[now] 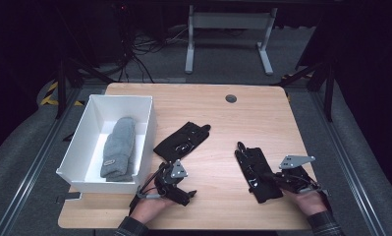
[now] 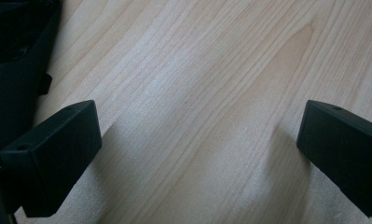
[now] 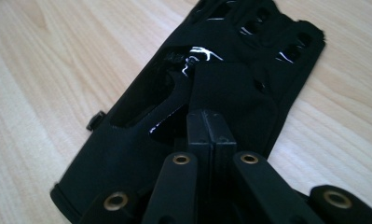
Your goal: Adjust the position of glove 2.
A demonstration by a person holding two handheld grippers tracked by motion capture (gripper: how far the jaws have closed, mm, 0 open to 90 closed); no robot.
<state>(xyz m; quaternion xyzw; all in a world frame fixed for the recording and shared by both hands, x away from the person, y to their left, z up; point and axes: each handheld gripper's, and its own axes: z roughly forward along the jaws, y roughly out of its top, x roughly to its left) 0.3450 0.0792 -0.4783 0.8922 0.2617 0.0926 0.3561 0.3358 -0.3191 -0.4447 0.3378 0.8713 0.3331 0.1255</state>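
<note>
- Right gripper view: my right gripper (image 3: 210, 128) has its jaws pressed together over the near end of a black glove (image 3: 141, 140); whether fabric is pinched, I cannot tell.
- Glove's long axis runs away from me, near the table (image 1: 282, 216) front edge.
- Left gripper (image 2: 197, 154): jaws wide apart, nothing between, second glove (image 1: 181, 140) just beyond.
- White box (image 1: 149, 123) holding a grey mitten (image 1: 119, 147) lies far left; bare wood between.

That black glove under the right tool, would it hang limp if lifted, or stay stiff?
The black glove lies flat and thin on the table, so it would probably droop from the right tool, shut over it. It looks light. Its glossy patches may be slippery, and it has finger cut-outs that might snag.
</note>
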